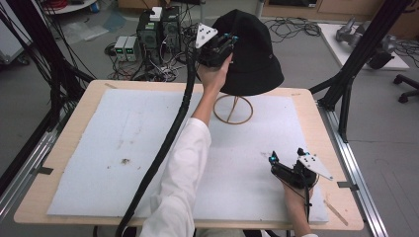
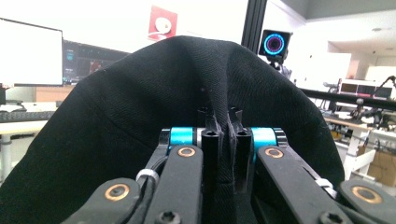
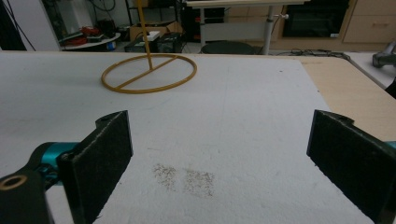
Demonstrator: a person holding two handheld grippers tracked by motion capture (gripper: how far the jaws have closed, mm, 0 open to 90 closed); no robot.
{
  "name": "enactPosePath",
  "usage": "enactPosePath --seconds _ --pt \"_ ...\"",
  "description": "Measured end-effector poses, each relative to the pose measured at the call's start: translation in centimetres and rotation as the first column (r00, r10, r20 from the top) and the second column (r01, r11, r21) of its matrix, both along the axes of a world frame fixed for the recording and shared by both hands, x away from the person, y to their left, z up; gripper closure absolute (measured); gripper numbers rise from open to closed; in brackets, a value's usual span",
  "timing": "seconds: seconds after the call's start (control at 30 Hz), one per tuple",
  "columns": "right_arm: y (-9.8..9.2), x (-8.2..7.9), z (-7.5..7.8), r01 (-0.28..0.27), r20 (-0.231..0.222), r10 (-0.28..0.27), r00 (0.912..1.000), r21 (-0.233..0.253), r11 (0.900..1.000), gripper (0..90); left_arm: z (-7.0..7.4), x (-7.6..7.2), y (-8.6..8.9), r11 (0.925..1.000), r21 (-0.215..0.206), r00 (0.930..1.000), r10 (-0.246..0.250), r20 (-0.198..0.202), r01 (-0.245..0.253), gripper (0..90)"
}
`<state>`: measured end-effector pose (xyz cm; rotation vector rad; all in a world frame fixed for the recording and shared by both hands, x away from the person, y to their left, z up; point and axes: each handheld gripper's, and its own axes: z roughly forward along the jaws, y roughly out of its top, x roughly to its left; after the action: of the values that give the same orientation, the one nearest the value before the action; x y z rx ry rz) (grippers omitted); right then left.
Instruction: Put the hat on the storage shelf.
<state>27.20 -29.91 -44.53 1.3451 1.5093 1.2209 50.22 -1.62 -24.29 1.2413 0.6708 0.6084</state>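
From the high view I see my left claw [image 1: 228,43] raised at the far edge of the light wooden table [image 1: 69,128], clamped on the black fabric bucket hat [image 1: 252,54] that sits atop the thin yellow wire stand with a ring base [image 1: 232,109]. In the left gripper view the jaws are pressed together with a pinched fold of the hat's cloth [image 2: 224,140] between them, the crown rising behind. My right claw [image 1: 285,159] rests low near the table's right front corner, over the white felt mat [image 1: 123,148]. In the right gripper view its jaws stand wide apart with nothing between them, facing the stand's ring base [image 3: 149,73] farther across the mat, above a faint speckled stain [image 3: 184,177].
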Motion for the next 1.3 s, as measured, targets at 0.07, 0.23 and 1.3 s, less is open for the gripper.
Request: enactPosePath --seconds 0.07,0.23,1.3 --pt "0.0 0.0 0.0 -0.001 0.0 0.001 1.0 0.0 1.0 5.9 -0.4 0.1 0.2 0.9999 0.004 0.9999 -0.011 -0.009 0.011 86.6" --pt "0.0 0.1 0.0 -0.002 0.006 0.002 1.0 -0.018 1.0 5.9 -1.2 0.1 0.1 0.9983 0.053 0.9995 -0.023 -0.022 0.024 86.6" --pt "0.2 0.1 0.0 0.0 0.0 0.0 1.0 -0.016 1.0 5.9 -4.1 0.4 0.0 0.9931 0.108 0.9941 -0.034 -0.103 0.045 85.4"
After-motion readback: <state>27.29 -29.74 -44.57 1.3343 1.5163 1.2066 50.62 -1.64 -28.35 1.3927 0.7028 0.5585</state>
